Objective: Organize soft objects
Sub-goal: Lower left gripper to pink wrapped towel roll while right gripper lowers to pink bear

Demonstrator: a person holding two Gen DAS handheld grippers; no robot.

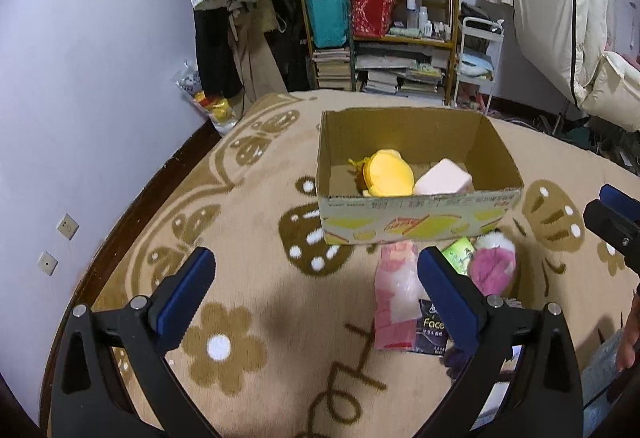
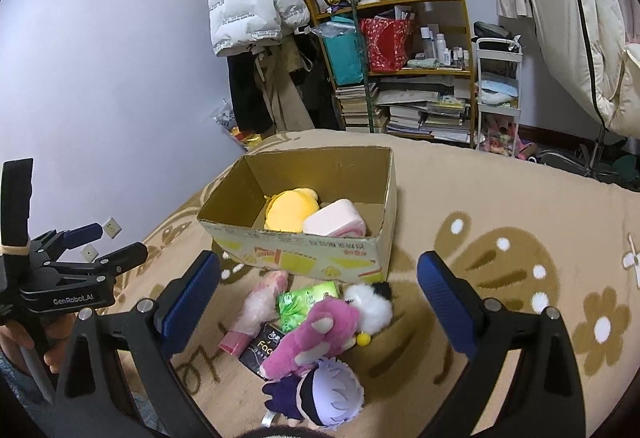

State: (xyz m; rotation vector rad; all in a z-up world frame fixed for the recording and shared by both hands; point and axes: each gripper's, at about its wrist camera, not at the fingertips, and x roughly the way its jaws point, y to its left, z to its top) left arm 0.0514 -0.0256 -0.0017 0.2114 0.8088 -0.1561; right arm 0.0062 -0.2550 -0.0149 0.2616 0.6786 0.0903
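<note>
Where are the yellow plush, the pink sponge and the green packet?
yellow plush (image 2: 289, 211), right wrist view, its rounded top
pink sponge (image 2: 334, 220), right wrist view, its top face
green packet (image 2: 306, 302), right wrist view, its front

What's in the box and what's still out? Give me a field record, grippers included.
surface: patterned blanket
container: cardboard box, open top
in box: yellow plush; pink sponge-like block
still out, in front of box: pink packet; green tissue pack; black Face pack; pink plush; white fluffy toy; purple-haired doll
left gripper: open, empty
right gripper: open, empty, above pile
</note>
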